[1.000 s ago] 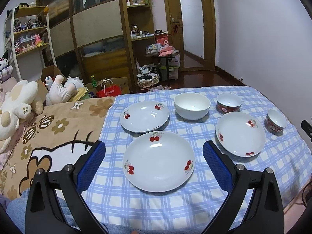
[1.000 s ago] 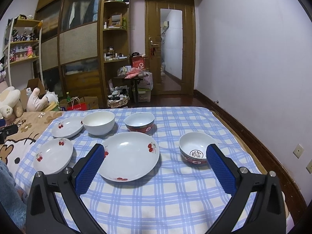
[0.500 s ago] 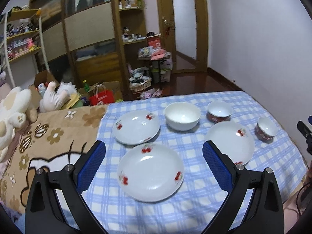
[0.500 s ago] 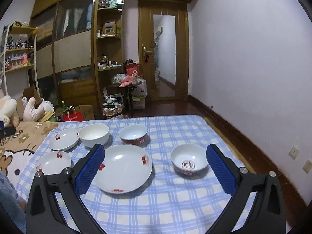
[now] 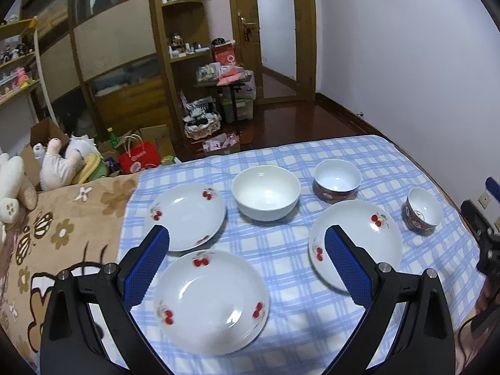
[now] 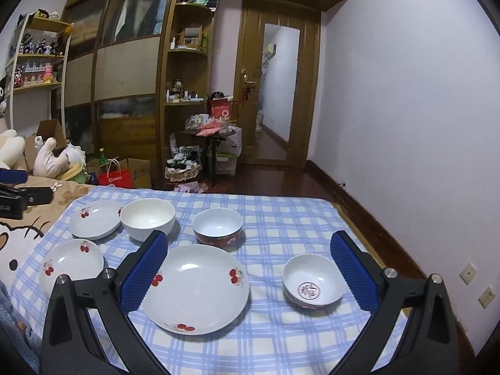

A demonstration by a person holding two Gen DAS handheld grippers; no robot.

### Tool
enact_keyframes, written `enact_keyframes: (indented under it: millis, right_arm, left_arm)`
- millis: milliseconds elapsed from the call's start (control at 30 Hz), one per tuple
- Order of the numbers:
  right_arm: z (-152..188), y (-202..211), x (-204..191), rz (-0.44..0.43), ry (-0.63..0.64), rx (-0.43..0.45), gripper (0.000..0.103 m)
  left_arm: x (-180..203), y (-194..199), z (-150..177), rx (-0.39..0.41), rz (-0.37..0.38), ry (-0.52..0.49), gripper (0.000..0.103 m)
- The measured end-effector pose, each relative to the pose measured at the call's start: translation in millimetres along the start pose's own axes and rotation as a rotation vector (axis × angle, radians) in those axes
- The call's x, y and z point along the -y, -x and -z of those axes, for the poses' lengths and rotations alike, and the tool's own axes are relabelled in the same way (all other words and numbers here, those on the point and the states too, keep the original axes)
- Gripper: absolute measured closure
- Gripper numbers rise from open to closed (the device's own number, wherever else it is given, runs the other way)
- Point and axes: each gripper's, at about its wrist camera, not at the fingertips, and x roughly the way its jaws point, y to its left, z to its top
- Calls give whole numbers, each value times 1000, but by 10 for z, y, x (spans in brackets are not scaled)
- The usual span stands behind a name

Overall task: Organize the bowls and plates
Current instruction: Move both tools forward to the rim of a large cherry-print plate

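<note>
Both grippers have drawn back and higher. Left gripper (image 5: 247,243) and right gripper (image 6: 248,247) hover, jaws spread, empty; cherry plates (image 5: 211,301) and bowls (image 6: 147,218) sit apart on the checked cloth (image 6: 281,218).

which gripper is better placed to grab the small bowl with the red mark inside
Right, probably. The right gripper is open, and the small bowl sits low between its fingers, close to the right one. From the left gripper, that bowl lies far off to the right, past a plate.
</note>
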Motion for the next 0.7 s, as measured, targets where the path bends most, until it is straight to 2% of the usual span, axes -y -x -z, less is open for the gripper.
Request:
enact_keyframes:
  millis: [133, 267, 433, 700]
  right_arm:
    - [12, -237, 21, -49, -48, -17, 0]
    - [71, -485, -29, -33, -31, -42, 0]
    - [236, -785, -70, -37, -20, -106, 0]
    - [421, -1111, -40, -64, -1, -174, 0]
  left_arm:
    - [149, -264, -102, -15, 12, -10, 5]
    - [255, -521, -94, -43, 13, -48, 5]
    - [413, -974, -79, -102, 62, -63, 5]
    - [624, -1490, 105, -190, 100, -83, 5]
